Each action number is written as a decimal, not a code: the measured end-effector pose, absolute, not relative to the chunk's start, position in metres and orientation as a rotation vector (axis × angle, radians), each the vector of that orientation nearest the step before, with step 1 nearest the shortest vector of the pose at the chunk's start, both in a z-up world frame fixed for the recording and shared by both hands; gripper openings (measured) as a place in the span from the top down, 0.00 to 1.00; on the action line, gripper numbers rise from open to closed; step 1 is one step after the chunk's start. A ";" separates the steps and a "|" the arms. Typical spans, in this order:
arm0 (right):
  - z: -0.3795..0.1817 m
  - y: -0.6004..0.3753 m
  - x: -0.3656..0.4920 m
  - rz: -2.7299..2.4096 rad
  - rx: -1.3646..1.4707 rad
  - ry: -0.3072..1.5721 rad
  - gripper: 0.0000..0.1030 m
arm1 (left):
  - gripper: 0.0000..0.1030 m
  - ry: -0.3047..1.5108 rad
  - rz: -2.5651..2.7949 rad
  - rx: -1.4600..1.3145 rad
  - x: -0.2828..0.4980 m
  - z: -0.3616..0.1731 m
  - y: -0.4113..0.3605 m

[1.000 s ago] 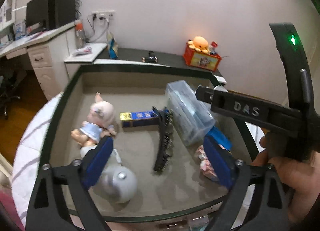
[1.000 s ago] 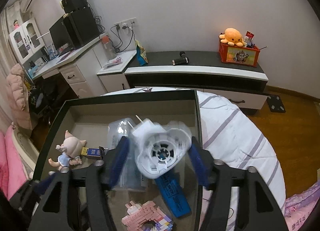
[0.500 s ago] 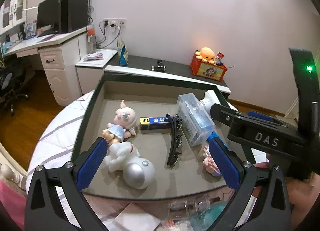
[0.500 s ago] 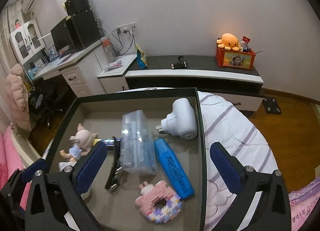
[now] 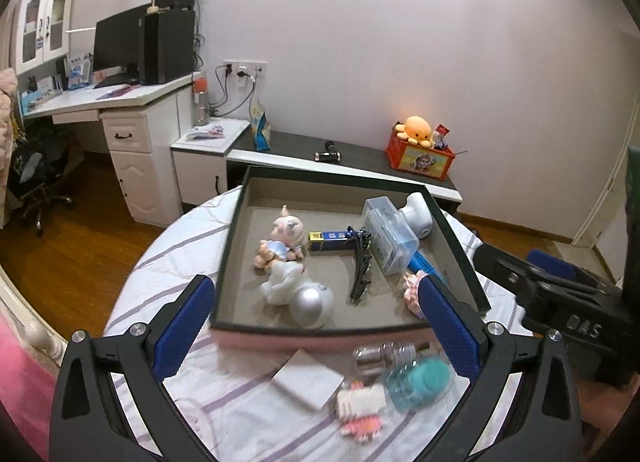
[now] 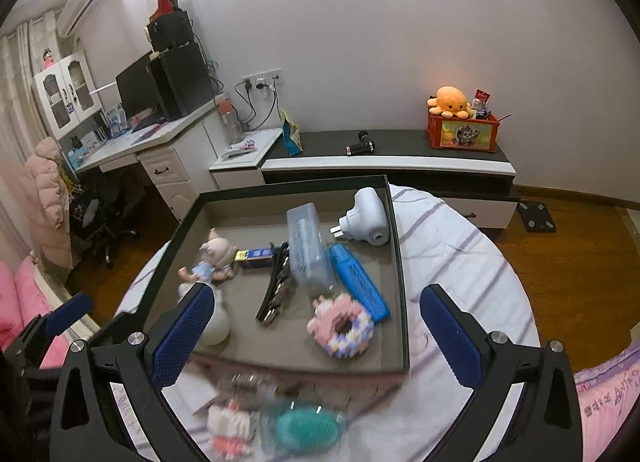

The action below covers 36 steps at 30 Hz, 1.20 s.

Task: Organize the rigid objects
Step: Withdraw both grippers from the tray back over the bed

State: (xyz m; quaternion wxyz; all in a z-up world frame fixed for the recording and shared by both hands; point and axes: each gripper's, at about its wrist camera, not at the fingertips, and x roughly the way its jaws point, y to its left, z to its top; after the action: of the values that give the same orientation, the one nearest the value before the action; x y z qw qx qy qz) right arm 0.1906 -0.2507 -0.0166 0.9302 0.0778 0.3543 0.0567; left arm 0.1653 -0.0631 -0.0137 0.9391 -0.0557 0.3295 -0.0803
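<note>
A dark-rimmed tray [image 5: 332, 176] [image 6: 398, 262] on the striped bed holds a white plug device [image 6: 370, 214] in its far right corner. Beside it are a clear box [image 6: 308, 246], a blue marker [image 6: 358, 282], a pink block donut [image 6: 342, 324] and a black hair clip [image 6: 276, 282]. A pig doll [image 5: 282, 238], a blue battery box [image 5: 330, 240] and an astronaut figure [image 5: 304, 290] fill the left half. My left gripper [image 5: 312, 290] and right gripper [image 6: 316, 298] hang open and empty above the tray's near edge.
In front of the tray lie a white pad [image 5: 308, 382], clear bottles [image 5: 380, 354], a teal-lidded jar [image 5: 420, 380] and a pink-white block figure [image 5: 360, 406]. A low cabinet [image 6: 384, 162] and a desk [image 5: 120, 102] stand beyond the bed.
My right gripper opened and let go of the white plug device, which now lies in the tray. Both grippers drew back and up from the tray.
</note>
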 end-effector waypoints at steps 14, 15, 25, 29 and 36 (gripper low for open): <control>-0.006 -0.240 0.085 0.129 0.193 0.655 0.00 | 0.00 0.630 -0.150 -0.093 0.097 0.003 -0.036; -0.008 -0.238 0.078 0.131 0.193 0.656 0.00 | 0.00 0.628 -0.148 -0.087 0.094 0.004 -0.036; -0.019 -0.218 0.037 0.188 0.172 0.659 0.00 | 0.00 0.620 -0.131 -0.080 0.059 0.006 -0.031; -0.023 -0.214 0.026 0.203 0.168 0.662 0.00 | 0.00 0.621 -0.130 -0.073 0.048 0.005 -0.031; -0.024 -0.212 0.013 0.214 0.154 0.661 0.00 | 0.00 0.630 -0.128 -0.081 0.035 0.000 -0.027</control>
State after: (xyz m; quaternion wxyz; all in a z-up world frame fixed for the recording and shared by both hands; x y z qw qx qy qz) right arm 0.0127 -0.2115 -0.0237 0.9374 0.0755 0.3235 0.1049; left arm 0.0350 -0.0271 0.0003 0.9480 -0.0399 0.3095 -0.0627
